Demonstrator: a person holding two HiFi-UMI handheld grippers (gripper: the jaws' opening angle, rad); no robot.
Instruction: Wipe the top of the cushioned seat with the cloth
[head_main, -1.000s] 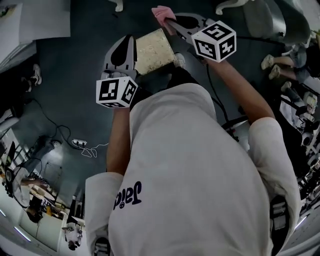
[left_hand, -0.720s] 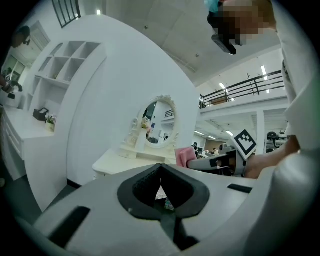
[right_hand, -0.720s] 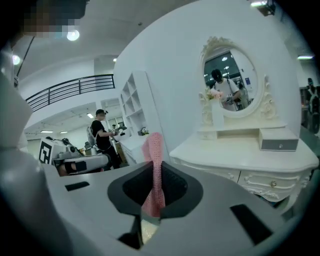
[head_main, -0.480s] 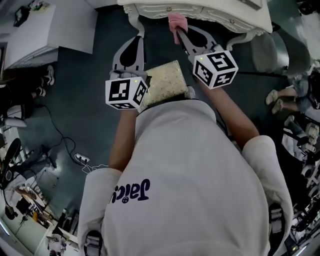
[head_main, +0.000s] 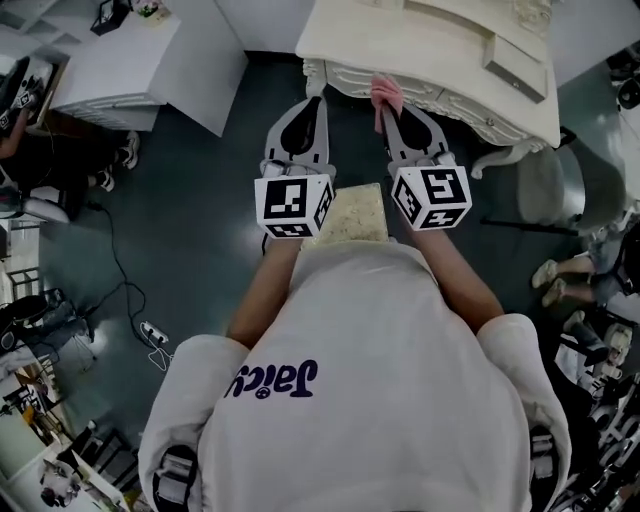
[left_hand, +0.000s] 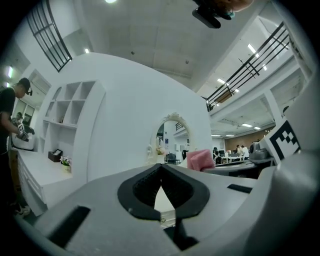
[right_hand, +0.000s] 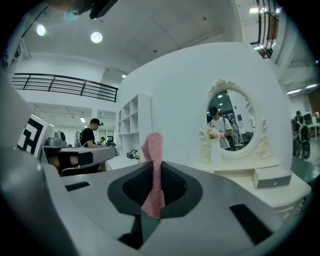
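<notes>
Right gripper (head_main: 392, 115) clenched on pink cloth (head_main: 386, 93); cloth upright between jaws, seen against dressing table (head_main: 450, 45) edge, apart from cushioned seat (head_main: 352, 213) between marker cubes. Left gripper (head_main: 308, 108) closed, empty.

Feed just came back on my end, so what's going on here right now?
A person holds a two-jaw gripper in each hand. The right gripper is shut on a pink knitted cloth, which sticks up from its jaws. The left gripper is shut with nothing in it. Both point towards the white dressing table. The beige cushioned seat shows lower down, between the person's forearms. The cloth is clear of the seat, so no wiping is under way.
</notes>
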